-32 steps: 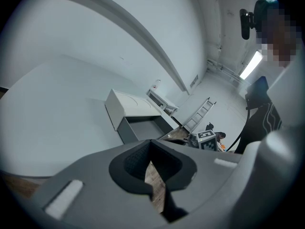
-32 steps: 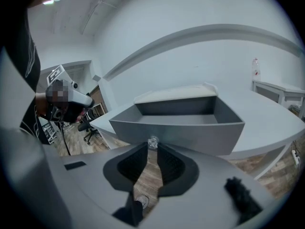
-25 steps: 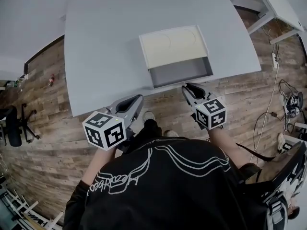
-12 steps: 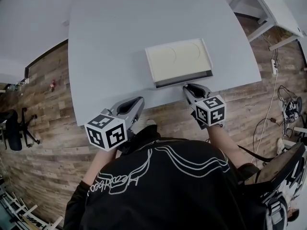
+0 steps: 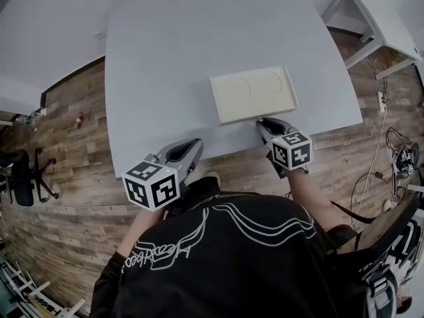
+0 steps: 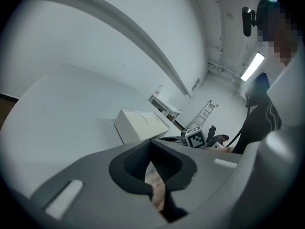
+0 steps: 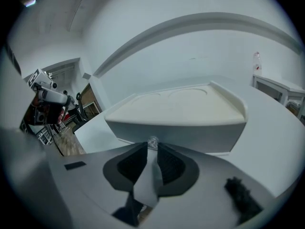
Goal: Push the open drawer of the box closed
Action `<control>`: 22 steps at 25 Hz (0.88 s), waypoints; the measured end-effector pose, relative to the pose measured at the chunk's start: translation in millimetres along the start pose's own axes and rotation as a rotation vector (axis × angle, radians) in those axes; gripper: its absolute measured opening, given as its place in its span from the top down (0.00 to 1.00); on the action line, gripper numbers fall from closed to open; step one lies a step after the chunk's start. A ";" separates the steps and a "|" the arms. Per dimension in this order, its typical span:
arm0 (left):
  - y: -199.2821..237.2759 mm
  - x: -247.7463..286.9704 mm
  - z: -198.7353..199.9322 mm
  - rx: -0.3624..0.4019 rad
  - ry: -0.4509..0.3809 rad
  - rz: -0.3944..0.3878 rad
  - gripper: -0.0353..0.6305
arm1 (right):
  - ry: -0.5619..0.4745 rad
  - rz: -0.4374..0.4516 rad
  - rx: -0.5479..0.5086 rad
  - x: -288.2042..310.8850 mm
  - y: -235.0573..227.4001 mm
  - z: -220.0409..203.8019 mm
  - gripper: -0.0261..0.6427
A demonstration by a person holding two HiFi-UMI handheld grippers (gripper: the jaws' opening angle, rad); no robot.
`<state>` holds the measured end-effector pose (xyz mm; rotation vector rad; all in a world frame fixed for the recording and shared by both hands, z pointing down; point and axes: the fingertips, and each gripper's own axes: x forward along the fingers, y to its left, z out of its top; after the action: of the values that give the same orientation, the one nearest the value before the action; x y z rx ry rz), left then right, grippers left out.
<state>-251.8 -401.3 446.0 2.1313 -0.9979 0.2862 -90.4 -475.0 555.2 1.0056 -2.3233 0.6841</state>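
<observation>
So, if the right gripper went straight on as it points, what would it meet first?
The small knob on the drawer front of the box, just off the closed jaws; possibly touching already.

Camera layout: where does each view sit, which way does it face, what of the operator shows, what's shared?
Head view: on the person's head, steeply down on table, box, left tool, right tool; black-clad torso and arms show.
Left gripper view: on the left tool by the table's front edge, facing the box; own jaws and black top show.
Right gripper view: on the right tool, close up to the box front; only its jaws show.
Shared: box in all three; left view also catches the right tool's cube.
</observation>
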 end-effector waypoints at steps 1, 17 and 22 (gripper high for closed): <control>-0.5 -0.8 1.3 -0.001 0.000 -0.001 0.94 | 0.003 0.002 0.002 0.1 0.4 -0.1 0.85; -9.3 6.0 -12.1 0.027 0.047 -0.006 0.94 | 0.015 -0.020 -0.077 -20.9 8.8 -5.5 0.85; -27.5 10.2 -25.7 0.055 0.024 -0.019 0.94 | -0.039 0.094 -0.062 -51.2 38.6 -3.1 0.85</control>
<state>-222.0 -377.3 453.9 2.1809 -0.9659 0.3326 -88.8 -424.1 516.1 0.8944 -2.4230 0.6291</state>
